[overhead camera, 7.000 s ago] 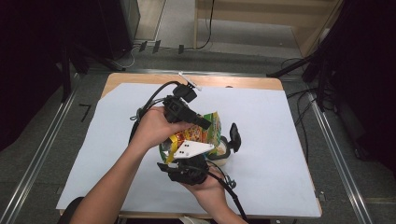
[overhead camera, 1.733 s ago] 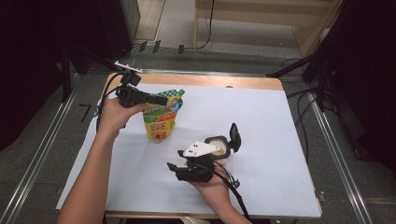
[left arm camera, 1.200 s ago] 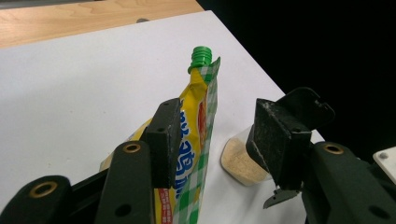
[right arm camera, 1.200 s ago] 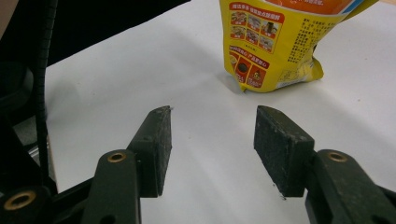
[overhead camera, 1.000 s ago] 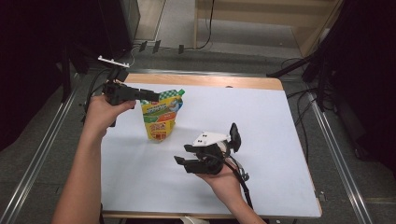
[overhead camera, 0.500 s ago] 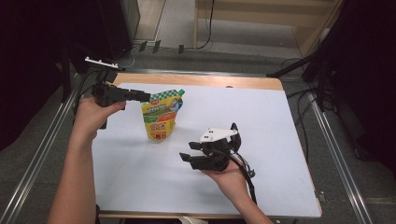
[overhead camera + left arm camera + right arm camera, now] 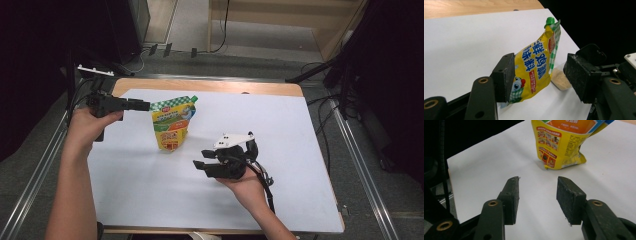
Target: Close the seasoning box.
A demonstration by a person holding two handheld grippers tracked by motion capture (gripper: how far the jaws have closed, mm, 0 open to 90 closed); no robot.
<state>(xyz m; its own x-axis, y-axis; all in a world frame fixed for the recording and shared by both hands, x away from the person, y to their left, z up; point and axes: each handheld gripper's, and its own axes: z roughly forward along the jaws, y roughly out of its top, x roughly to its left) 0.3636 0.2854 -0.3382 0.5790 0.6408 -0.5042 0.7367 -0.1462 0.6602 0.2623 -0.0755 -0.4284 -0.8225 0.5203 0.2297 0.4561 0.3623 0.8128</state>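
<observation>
Yellow pouch (image 7: 534, 72) reads "鲜鸡精" in blue characters.

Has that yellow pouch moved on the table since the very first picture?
Yes. The yellow pouch now stands nearer the table's far wooden edge and further left on the white sheet, away from the right gripper, which had been beside it.

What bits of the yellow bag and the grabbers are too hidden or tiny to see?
- Yellow pouch, left gripper view: its lower left corner sits behind the near black jaw.
- Yellow pouch, right gripper view: its top is cut off by the frame's upper edge.
- Pouch print, high view: too small to read.
- Left gripper, high view: whether its tips touch the pouch is unclear.
- Right gripper: open on nothing.
</observation>
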